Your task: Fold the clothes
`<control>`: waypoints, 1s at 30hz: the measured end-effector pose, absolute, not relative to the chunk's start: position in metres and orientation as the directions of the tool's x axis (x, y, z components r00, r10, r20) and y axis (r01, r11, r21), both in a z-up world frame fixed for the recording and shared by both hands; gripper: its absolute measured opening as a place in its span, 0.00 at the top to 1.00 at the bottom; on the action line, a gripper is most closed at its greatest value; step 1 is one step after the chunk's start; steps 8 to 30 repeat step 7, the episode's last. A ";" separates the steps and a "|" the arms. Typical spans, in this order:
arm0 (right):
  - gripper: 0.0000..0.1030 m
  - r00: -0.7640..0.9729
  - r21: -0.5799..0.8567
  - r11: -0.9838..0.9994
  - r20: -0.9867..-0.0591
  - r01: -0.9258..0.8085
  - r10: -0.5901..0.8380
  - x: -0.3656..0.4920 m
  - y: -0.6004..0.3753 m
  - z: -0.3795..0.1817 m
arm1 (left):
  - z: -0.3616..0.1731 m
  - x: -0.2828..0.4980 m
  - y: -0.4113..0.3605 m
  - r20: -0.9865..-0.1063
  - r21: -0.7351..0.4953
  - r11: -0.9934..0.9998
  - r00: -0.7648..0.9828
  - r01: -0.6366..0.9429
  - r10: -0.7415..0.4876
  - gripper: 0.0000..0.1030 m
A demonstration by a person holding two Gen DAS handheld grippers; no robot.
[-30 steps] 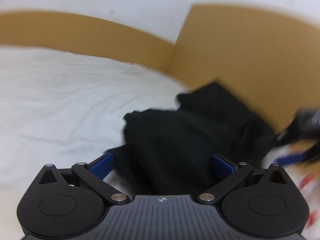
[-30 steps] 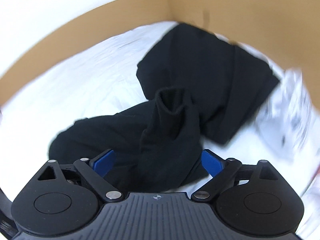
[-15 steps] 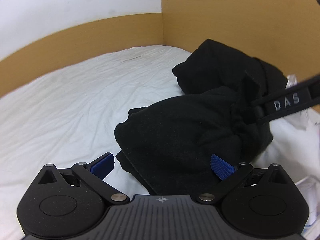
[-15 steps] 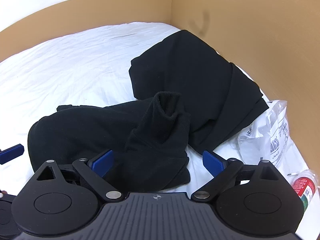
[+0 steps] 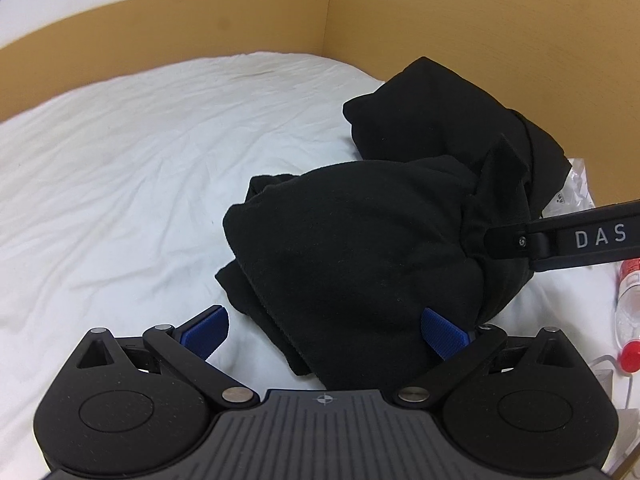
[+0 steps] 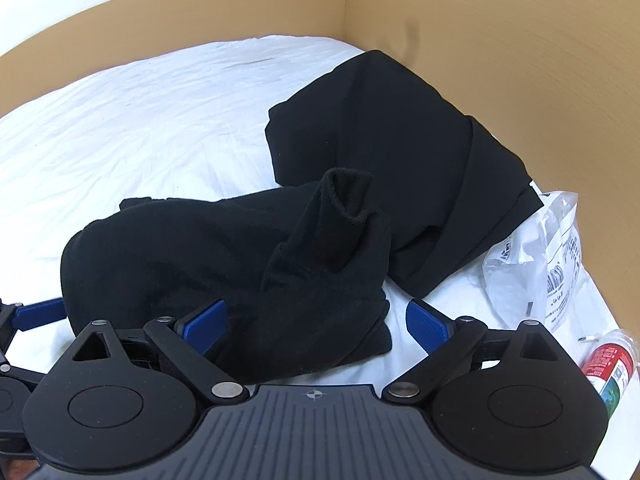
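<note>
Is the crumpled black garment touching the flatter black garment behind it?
Touching. In the right wrist view the crumpled garment overlaps the flatter garment's near edge beside the upright cuff, with no white sheet showing between them.

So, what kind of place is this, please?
Probably a bed in a bedroom or a small hotel room: a wrinkled white sheet covers a soft surface, a wooden board encloses its corner, and black clothes lie on it beside a plastic bottle.
</note>
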State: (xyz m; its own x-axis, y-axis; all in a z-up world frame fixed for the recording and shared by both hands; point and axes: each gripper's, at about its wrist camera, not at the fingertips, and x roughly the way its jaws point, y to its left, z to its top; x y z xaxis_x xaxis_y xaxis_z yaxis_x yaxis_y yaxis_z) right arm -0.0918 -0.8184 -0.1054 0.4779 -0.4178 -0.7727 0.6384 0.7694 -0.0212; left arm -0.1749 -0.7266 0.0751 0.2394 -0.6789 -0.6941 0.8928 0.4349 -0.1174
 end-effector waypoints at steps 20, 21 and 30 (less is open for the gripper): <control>0.05 0.494 -0.020 0.777 -0.762 0.629 -0.419 -0.094 -0.807 -0.105 | 0.077 -0.172 -0.723 -0.669 -0.131 0.434 0.244 0.891 -0.702 0.01; 0.05 0.494 -0.020 0.777 -0.762 0.629 -0.419 -0.094 -0.807 -0.105 | 0.077 -0.172 -0.723 -0.669 -0.131 0.434 0.244 0.891 -0.702 0.01; 0.05 0.494 -0.020 0.777 -0.762 0.629 -0.419 -0.094 -0.807 -0.105 | 0.077 -0.172 -0.723 -0.669 -0.131 0.434 0.244 0.891 -0.702 0.01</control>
